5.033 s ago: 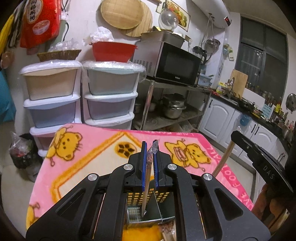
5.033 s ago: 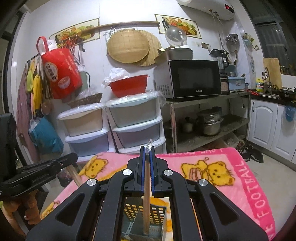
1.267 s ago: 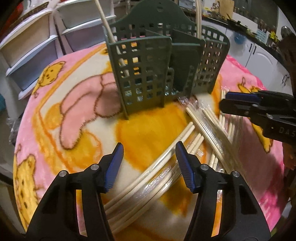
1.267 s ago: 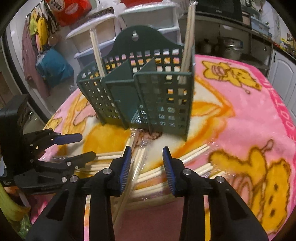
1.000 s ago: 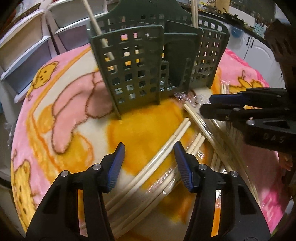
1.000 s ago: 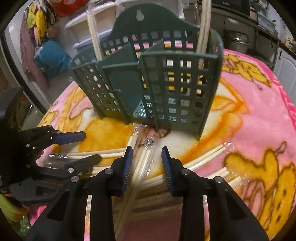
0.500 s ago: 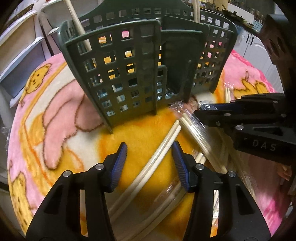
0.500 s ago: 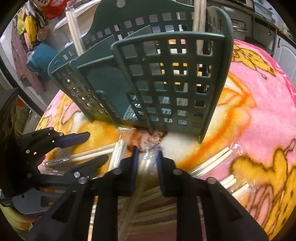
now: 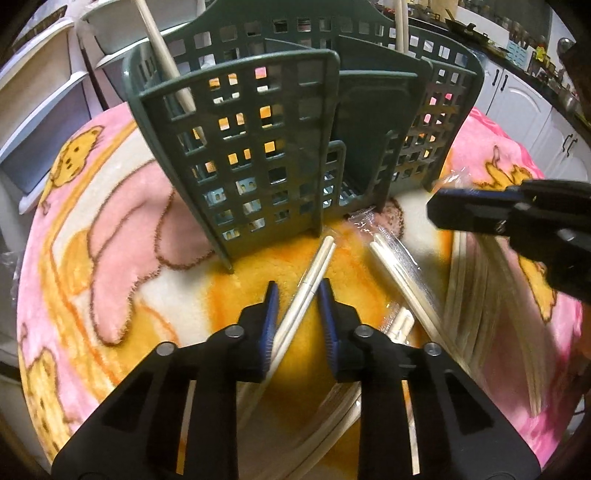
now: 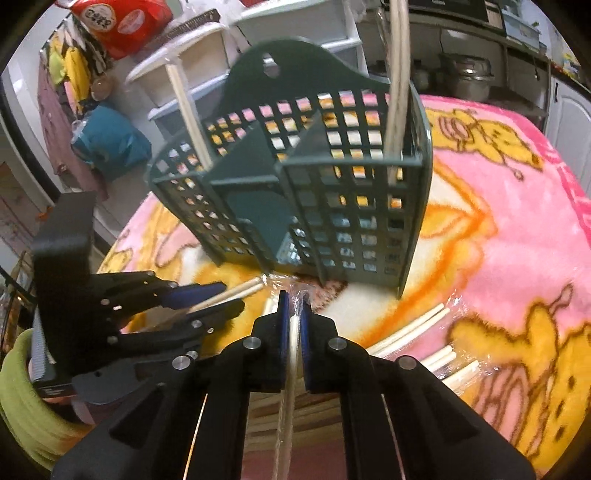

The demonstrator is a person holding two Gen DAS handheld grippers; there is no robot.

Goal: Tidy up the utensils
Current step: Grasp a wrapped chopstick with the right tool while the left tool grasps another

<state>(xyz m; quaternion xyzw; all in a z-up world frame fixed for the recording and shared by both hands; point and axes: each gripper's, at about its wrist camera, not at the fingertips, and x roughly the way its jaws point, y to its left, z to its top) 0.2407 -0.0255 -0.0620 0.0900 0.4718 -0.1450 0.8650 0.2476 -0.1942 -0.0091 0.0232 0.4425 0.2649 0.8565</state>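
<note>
A dark green slotted utensil holder [image 9: 258, 147] [image 10: 314, 184] stands on the pink and yellow bear blanket [image 9: 110, 240], with wooden chopsticks [image 10: 184, 107] upright in its end compartments. Wrapped chopstick pairs [image 9: 399, 280] lie scattered in front of it. My left gripper [image 9: 298, 295] straddles one pair [image 9: 314, 269]. Its jaws are closing, and a strip of blanket still shows beside the sticks. My right gripper [image 10: 293, 306] is shut on another wrapped pair [image 10: 293, 332], raised a little off the blanket. In the left wrist view the right gripper [image 9: 443, 210] sits at the right.
White plastic drawers [image 9: 40, 92] stand behind the table on the left, with a red bag [image 10: 122, 22] hanging above them. White kitchen cabinets [image 9: 517, 122] are on the right. A steel pot [image 10: 469, 74] sits on a shelf behind. A yellow-green sleeve [image 10: 22, 387] holds the left gripper.
Both pairs of jaws have narrowed. The right one has closed on a wrapped pair and lifted it slightly. The left one has drawn in around another pair without moving away.
</note>
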